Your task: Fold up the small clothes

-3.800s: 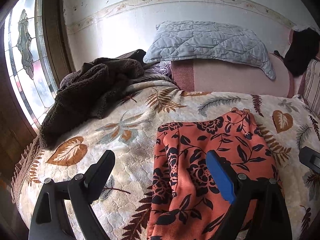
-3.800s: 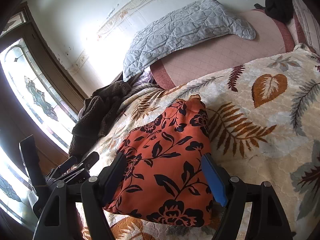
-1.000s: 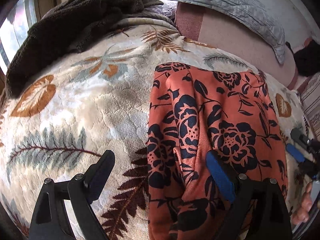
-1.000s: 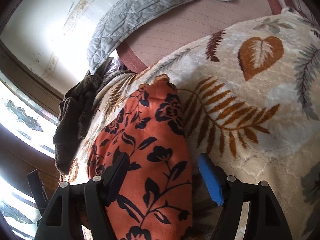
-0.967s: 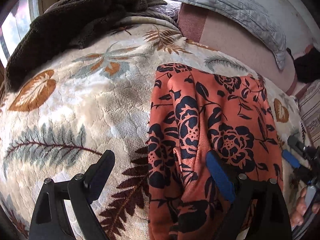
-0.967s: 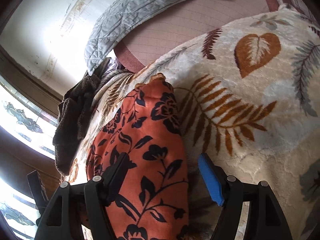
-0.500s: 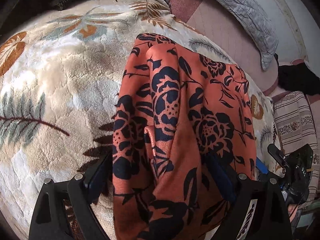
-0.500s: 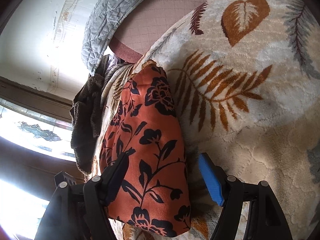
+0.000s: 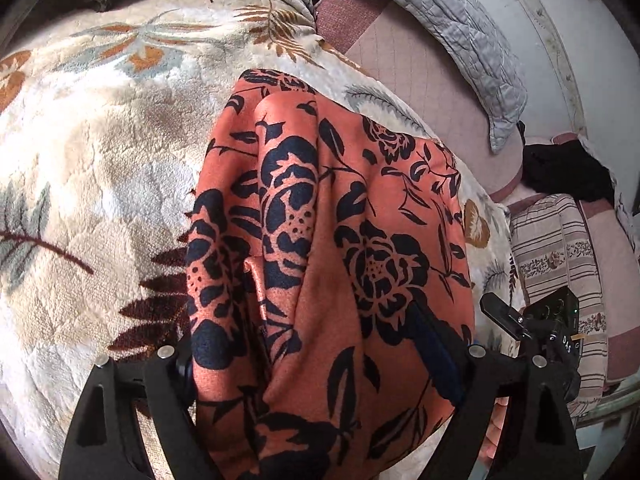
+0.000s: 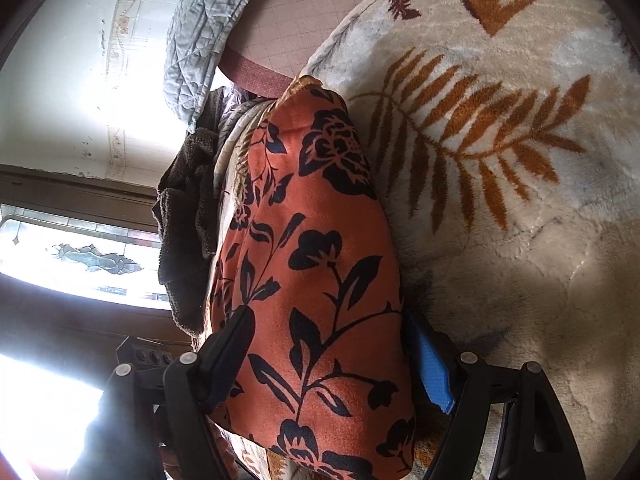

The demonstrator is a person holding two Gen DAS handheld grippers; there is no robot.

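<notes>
While the orange floral garment (image 9: 332,264) lies lengthwise on the leaf-print blanket (image 9: 92,184), already doubled into a long narrow strip, I have both grippers down over its near end. My left gripper (image 9: 320,360) straddles the full width of the strip, and its jaws have just been closing, with the cloth between them; whether the pads press on it yet I cannot tell. My right gripper (image 10: 332,356) straddles the strip from the other side (its jaws have just opened a little wider), the blue pad (image 10: 434,372) hard against the cloth's edge, though whether it grips I cannot tell either. As I judge it, the lengthwise fold is done; the crosswise fold, near end carried toward the grey pillow (image 9: 448,12), remains.
</notes>
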